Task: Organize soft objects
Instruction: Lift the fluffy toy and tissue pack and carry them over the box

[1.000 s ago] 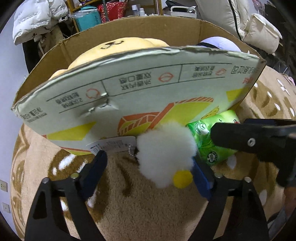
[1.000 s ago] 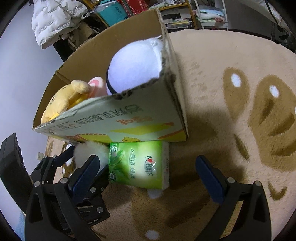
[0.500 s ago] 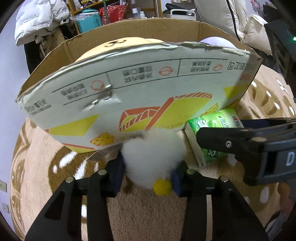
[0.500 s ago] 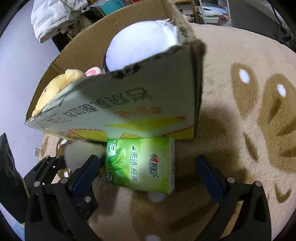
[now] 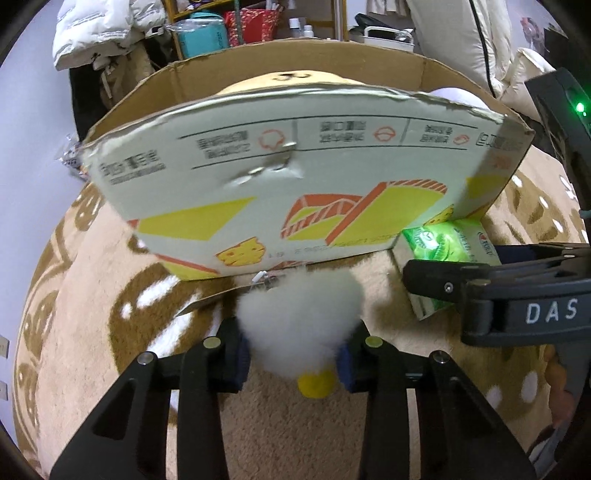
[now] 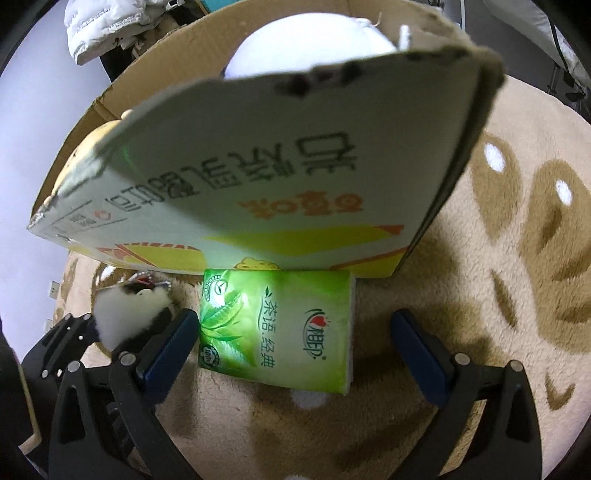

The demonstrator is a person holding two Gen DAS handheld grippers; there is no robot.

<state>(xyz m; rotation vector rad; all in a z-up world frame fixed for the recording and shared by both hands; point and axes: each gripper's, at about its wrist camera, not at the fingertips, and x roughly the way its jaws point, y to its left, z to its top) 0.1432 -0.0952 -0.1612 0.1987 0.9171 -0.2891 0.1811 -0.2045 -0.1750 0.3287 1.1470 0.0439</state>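
Note:
My left gripper (image 5: 295, 360) is shut on a small white fluffy toy (image 5: 299, 321) with a yellow foot, on the rug just in front of the cardboard box (image 5: 295, 177). The toy also shows in the right wrist view (image 6: 129, 314). My right gripper (image 6: 295, 343) is open, its jaws on either side of a green tissue pack (image 6: 277, 328) that lies on the rug against the box front. The pack also shows in the left wrist view (image 5: 443, 247). The box holds a yellow plush (image 5: 288, 79) and a white plush (image 6: 310, 48).
A beige and brown patterned rug (image 6: 517, 221) covers the floor. Behind the box are shelves with a teal container (image 5: 203, 33), a red basket (image 5: 255, 26) and white padded jackets (image 5: 92, 29). The right gripper's body (image 5: 517, 291) is close on the right of the left wrist view.
My left gripper has closed on the white fluffy toy. My right gripper has moved closer to the tissue pack, which now sits between its open jaws.

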